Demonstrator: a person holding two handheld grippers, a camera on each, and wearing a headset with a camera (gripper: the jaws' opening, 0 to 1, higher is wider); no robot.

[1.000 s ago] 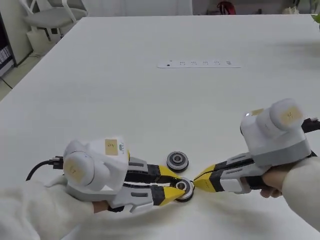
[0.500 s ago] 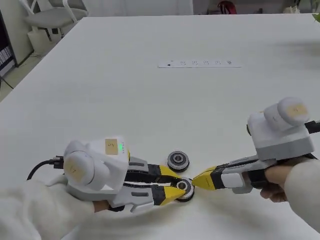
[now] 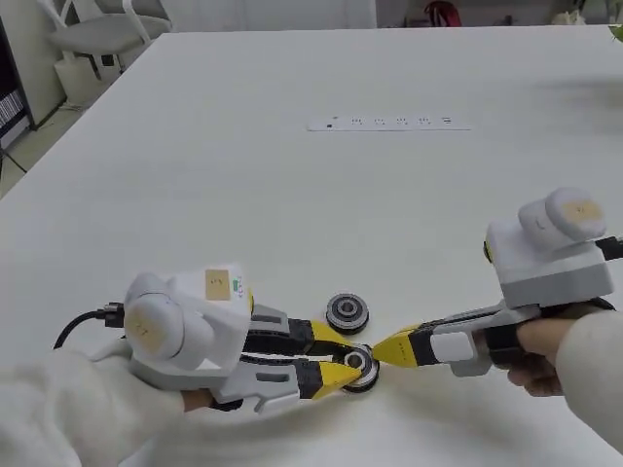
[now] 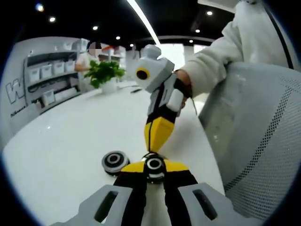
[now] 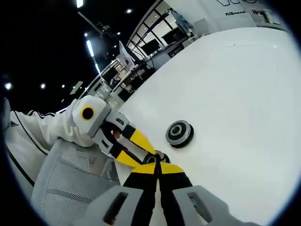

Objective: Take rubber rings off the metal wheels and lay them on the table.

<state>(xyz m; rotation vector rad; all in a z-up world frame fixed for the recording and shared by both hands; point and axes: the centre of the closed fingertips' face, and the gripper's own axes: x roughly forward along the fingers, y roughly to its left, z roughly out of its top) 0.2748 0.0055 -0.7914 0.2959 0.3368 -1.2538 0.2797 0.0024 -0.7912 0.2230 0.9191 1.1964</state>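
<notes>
The left tool (image 3: 348,361) gripped a metal wheel (image 4: 154,165) on the white worktop (image 3: 292,195). The right tool (image 3: 378,352), its jaws pressed narrow, touched that wheel's rim from 3 o'clock. A second wheel (image 3: 347,311) lay just beside it, at 11 o'clock.

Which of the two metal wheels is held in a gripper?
The wheel nearer the person, clamped in the left gripper. The other wheel lies free on the table, just beyond it.
</notes>
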